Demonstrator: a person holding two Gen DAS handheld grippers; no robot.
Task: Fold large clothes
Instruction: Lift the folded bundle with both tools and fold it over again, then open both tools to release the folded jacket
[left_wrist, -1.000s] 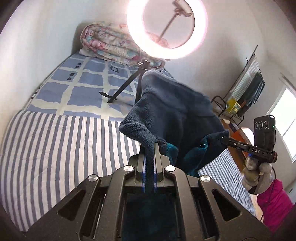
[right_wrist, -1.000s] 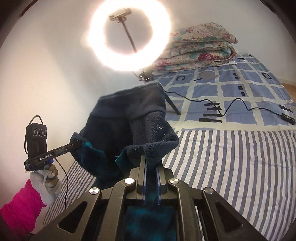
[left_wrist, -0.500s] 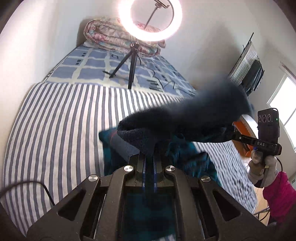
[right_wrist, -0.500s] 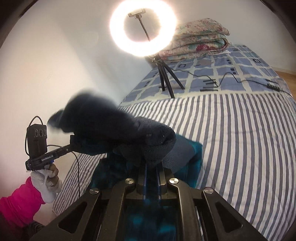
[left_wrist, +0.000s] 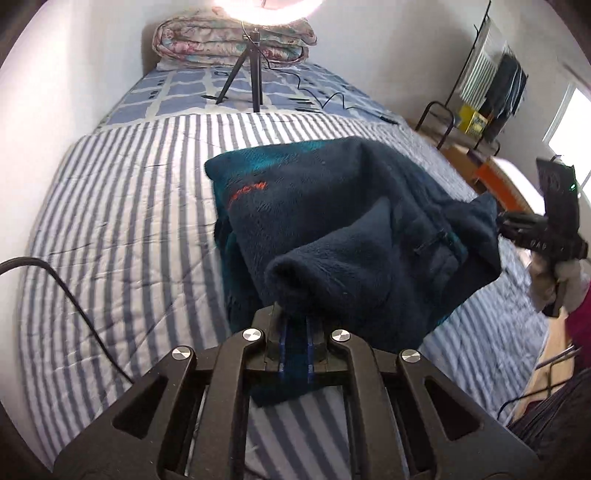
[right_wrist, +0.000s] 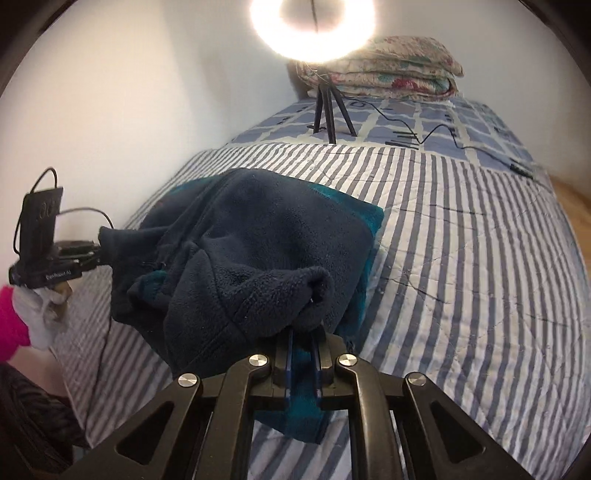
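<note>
Only left view: fleece (left_wrist: 332, 221) w/ orange lettering (left_wrist: 246, 190).

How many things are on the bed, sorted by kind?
Fleece garment: 1
Folded floral quilt: 1
Ring light on tripod: 1
Black cable: 1
Total: 4

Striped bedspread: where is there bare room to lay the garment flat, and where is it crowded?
The striped bedspread is bare on the floor side of the dark navy fleece garment, and between its far edge and the black tripod. A narrower bare strip runs along the white wall. Crowded: tripod, black cable and folded floral quilt at the far end.
</note>
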